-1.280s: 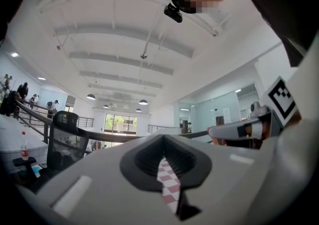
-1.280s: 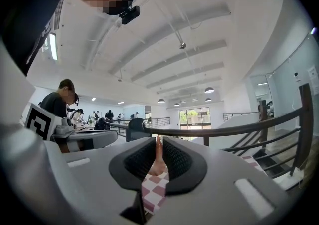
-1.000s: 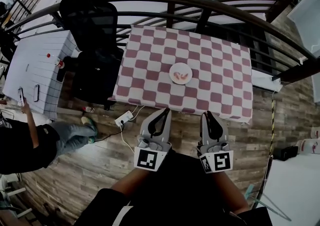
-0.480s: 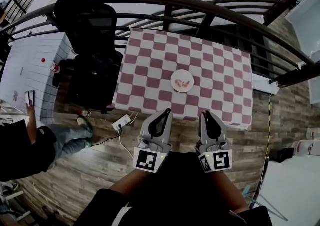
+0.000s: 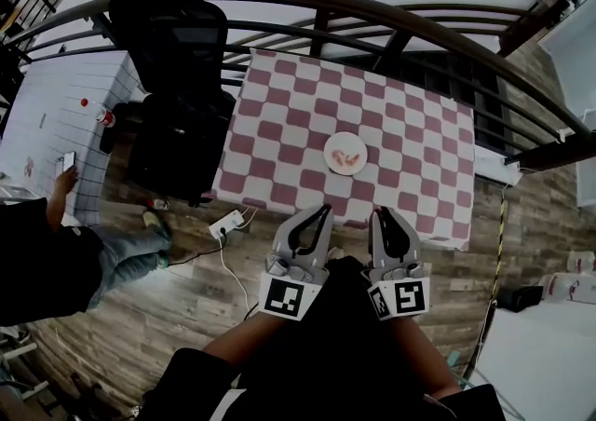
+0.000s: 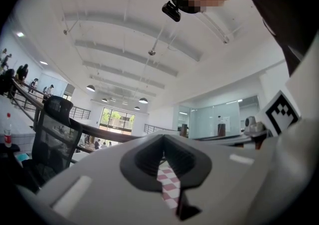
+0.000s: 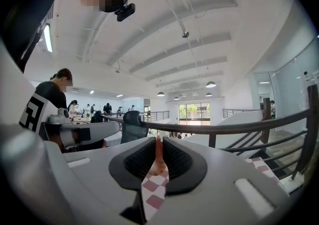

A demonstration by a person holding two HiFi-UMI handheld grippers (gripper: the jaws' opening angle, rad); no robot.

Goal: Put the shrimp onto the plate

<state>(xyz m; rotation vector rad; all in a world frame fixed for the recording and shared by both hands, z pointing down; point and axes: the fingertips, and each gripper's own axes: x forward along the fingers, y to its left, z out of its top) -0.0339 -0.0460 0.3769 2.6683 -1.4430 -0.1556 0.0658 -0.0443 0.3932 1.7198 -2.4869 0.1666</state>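
A small white plate [image 5: 345, 137] stands near the middle of the pink-and-white checkered table [image 5: 279, 130], with pinkish shrimp [image 5: 347, 159] lying on it. Both grippers hover over the floor, short of the table's near edge and close to the person's body. My left gripper [image 5: 321, 211] [image 6: 163, 142] is shut and holds nothing; only a strip of the cloth shows through its slit. My right gripper [image 5: 381, 215] [image 7: 158, 142] is shut too. Through its narrow slit I see cloth and a pinkish-orange shape that I cannot identify.
A black office chair [image 5: 177, 65] stands at the table's left side. A dark curved railing [image 5: 372, 9] runs behind the table. A white power strip [image 5: 226, 223] lies on the wooden floor by the near left corner. A person [image 5: 47, 251] sits at far left.
The view has shifted a little, so the table and plate sit slightly further right. Both grippers stay shut near the body. The shrimp have not moved on the plate.
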